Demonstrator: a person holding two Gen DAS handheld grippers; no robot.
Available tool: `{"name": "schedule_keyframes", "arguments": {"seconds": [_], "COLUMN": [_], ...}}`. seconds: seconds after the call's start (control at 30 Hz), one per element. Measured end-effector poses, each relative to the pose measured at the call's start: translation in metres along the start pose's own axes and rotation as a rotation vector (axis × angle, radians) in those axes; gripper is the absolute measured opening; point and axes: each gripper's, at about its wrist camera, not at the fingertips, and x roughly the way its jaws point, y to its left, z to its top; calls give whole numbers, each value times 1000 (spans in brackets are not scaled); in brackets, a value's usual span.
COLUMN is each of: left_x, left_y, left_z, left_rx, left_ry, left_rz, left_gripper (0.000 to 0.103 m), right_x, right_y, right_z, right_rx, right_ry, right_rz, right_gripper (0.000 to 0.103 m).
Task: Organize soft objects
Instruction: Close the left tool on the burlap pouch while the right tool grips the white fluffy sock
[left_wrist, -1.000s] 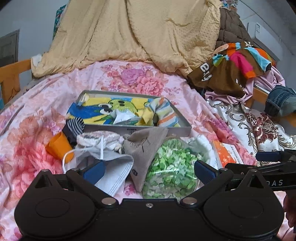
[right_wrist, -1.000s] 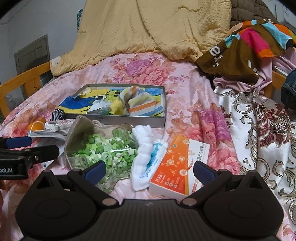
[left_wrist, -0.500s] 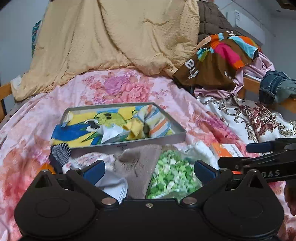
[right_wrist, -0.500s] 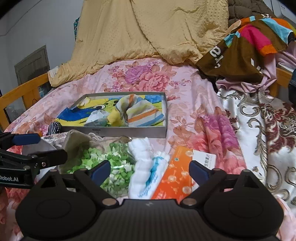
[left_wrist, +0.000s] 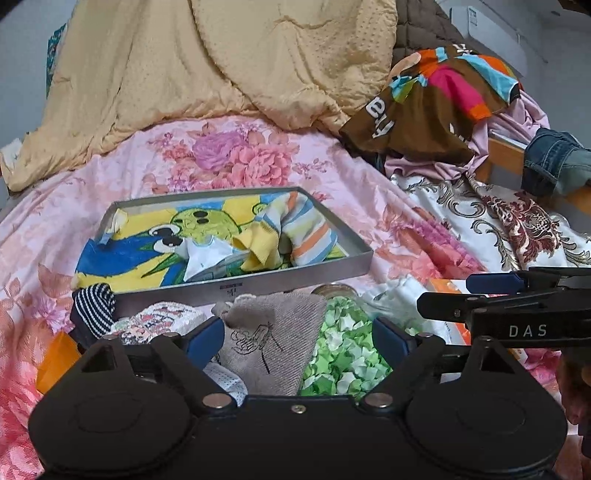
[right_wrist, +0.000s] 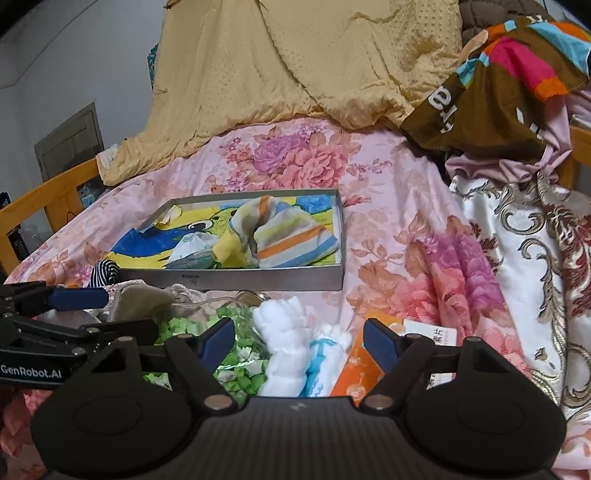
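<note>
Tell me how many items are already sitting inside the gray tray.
3 visible in the gray tray: cartoon cloth lining it, striped cloth right, white packet centre. More may hide underneath.

grey cloth (left_wrist: 271, 339) and white towel (right_wrist: 284, 350) lie before filled grey tray (left_wrist: 258, 284).

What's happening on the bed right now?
A person is sorting soft things into the tray. The left gripper is closing around the grey cloth, the right gripper around the white cloth. Neither grips yet. A striped cloth already lies in the tray.
</note>
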Motion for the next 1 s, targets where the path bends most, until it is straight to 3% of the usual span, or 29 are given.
{"name": "schedule_keyframes", "arguments": {"seconds": [0.13, 0.33, 0.4, 0.57, 0.83, 0.9, 1.0], "left_x": [5, 10, 12, 15, 15, 15, 15], "left_y": [8, 18, 20, 24, 25, 25, 25], "left_z": [-1, -2, -1, 0, 2, 3, 4], "left_rx": [-41, -108, -122, -162, -166, -170, -176], "left_ry": [24, 62, 72, 80, 76, 69, 68], "left_rz": [-9, -23, -19, -19, -16, -5, 10], "left_gripper": [81, 64, 53, 45, 32, 23, 16], "right_x": [5, 12, 14, 18, 19, 20, 22], "right_y": [2, 5, 5, 1, -2, -3, -4], "right_z": [0, -2, -2, -1, 1, 1, 0], "right_rx": [-8, -13, -11, 29, 60, 66, 76], "right_ry": [12, 36, 32, 40, 40, 40, 52], "right_rz": [14, 22, 9, 35, 49, 29, 23], "right_gripper": [77, 64, 64, 58, 35, 24, 18]}}
